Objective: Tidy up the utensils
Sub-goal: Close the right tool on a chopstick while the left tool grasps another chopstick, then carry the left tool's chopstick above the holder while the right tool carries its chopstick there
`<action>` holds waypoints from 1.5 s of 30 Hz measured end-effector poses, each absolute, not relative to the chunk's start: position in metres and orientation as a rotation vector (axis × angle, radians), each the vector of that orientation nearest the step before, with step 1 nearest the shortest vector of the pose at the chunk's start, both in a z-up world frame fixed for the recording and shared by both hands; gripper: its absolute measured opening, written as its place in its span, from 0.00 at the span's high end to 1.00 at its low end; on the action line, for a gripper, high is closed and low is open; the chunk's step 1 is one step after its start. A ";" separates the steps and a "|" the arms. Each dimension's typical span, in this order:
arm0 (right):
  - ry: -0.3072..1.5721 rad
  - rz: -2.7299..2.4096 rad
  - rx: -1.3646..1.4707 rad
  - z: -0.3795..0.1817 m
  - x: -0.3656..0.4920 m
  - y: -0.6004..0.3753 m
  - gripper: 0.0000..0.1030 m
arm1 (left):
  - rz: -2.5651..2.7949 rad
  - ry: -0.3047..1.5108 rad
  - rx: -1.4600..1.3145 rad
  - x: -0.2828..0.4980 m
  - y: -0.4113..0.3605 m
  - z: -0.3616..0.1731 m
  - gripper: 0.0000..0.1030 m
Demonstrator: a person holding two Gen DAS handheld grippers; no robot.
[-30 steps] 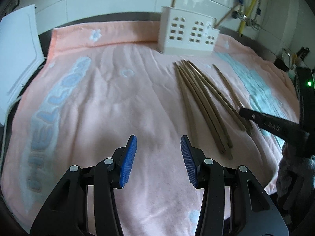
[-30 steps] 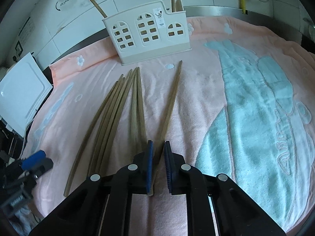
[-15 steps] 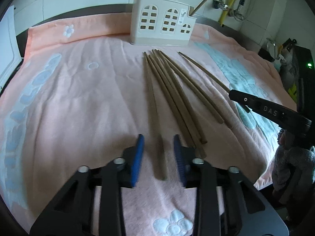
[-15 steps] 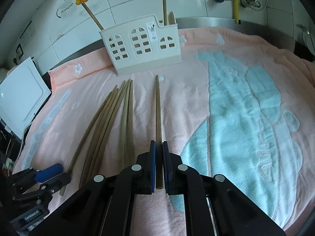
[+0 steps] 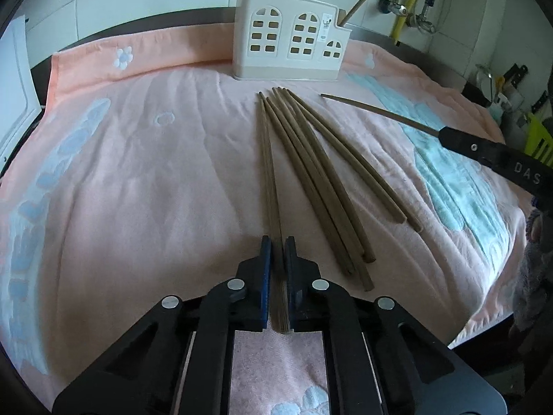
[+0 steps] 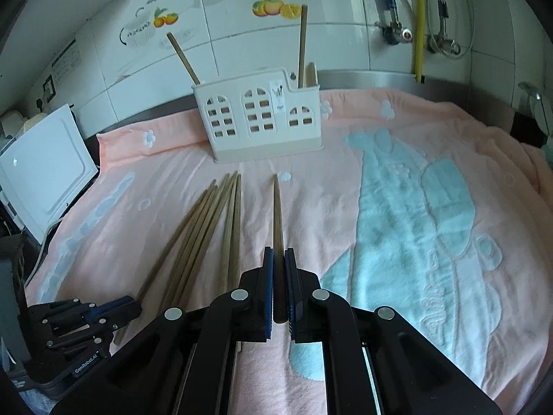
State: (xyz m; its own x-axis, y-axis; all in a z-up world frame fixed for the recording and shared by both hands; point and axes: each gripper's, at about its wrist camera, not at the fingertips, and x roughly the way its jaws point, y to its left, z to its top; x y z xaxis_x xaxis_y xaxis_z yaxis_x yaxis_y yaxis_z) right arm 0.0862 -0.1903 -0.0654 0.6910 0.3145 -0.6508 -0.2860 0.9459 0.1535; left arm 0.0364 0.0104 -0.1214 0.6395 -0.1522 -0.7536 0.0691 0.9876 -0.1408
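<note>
In the right view alone, holder (image 6: 262,121) chopsticks (image 6: 302,45) show fully.

open towel (image 5: 145,186) left of the chopsticks (image 5: 311,173) — holder (image 5: 287,45) blocks the back.

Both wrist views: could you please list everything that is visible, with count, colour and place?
Loose chopsticks: about six, brown, lying side by side on the towel in front of the holder.
Chopstick in left gripper: one, brown, leftmost of the group, near end between the pads.
Chopstick in right gripper: one, brown, tip pointing toward the holder.
Holder: one, cream, house-shaped with window holes, at the far edge of the towel; two chopsticks stand in it.
Towel: one, pink with light blue patterns, covering the counter.
White board: one, leaning at the left.
Left gripper: black, blue pads, shut on its chopstick.
Right gripper: black, blue pads, shut on its chopstick.
</note>
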 end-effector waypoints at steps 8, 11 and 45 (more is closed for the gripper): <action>0.687 0.347 0.013 -0.046 0.083 -0.193 0.94 | -0.125 0.818 -0.139 0.031 0.026 -0.100 0.94; 0.672 0.364 0.002 -0.038 0.084 -0.193 0.94 | -0.122 0.777 -0.151 0.029 0.033 -0.085 0.94; 0.601 0.531 -0.131 0.133 0.191 -0.193 0.94 | -0.249 0.512 -0.067 0.106 0.036 0.062 0.94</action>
State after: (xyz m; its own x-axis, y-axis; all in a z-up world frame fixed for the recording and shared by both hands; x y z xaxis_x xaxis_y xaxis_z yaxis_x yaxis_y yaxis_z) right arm 0.1911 -0.1929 0.1332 0.6959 0.4373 -0.5696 -0.5117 0.8585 0.0339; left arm 0.1061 0.0357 0.0620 0.8425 -0.2524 -0.4760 0.2190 0.9676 -0.1255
